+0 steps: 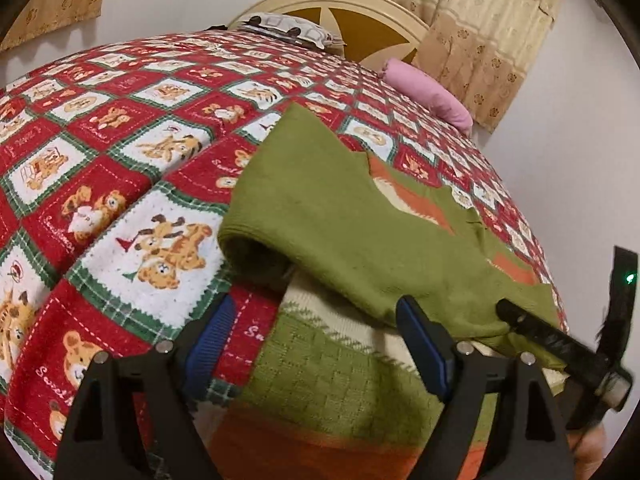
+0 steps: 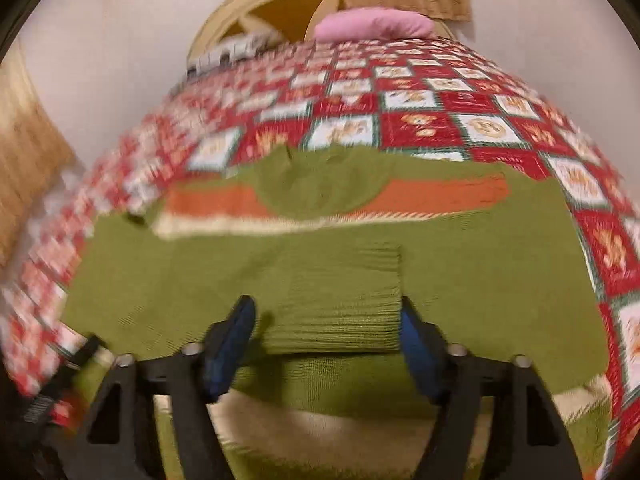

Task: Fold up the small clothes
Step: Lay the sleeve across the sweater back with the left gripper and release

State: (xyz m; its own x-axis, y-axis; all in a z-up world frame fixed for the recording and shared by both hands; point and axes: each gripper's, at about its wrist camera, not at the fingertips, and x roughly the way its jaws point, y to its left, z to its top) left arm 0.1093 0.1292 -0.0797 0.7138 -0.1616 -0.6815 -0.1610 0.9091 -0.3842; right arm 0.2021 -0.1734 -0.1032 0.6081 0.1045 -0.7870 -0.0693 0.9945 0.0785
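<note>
A small green knit sweater [image 1: 336, 216] with orange and cream bands lies on the red checked bedspread [image 1: 120, 128]. Its sleeve is folded across the body. My left gripper [image 1: 316, 340] is open, its blue pads astride the sweater's lower patterned part. In the right wrist view the sweater [image 2: 480, 248] spreads wide, with a ribbed cuff [image 2: 340, 300] lying between the open fingers of my right gripper [image 2: 326, 332]. The right gripper also shows at the right edge of the left wrist view [image 1: 560, 344]. That view is motion-blurred.
A pink pillow [image 1: 428, 92] and a patterned pillow [image 1: 288, 28] lie at the cream headboard [image 1: 360, 8]. Beige curtains [image 1: 492, 40] hang on the wall behind. The bedspread extends left and far of the sweater.
</note>
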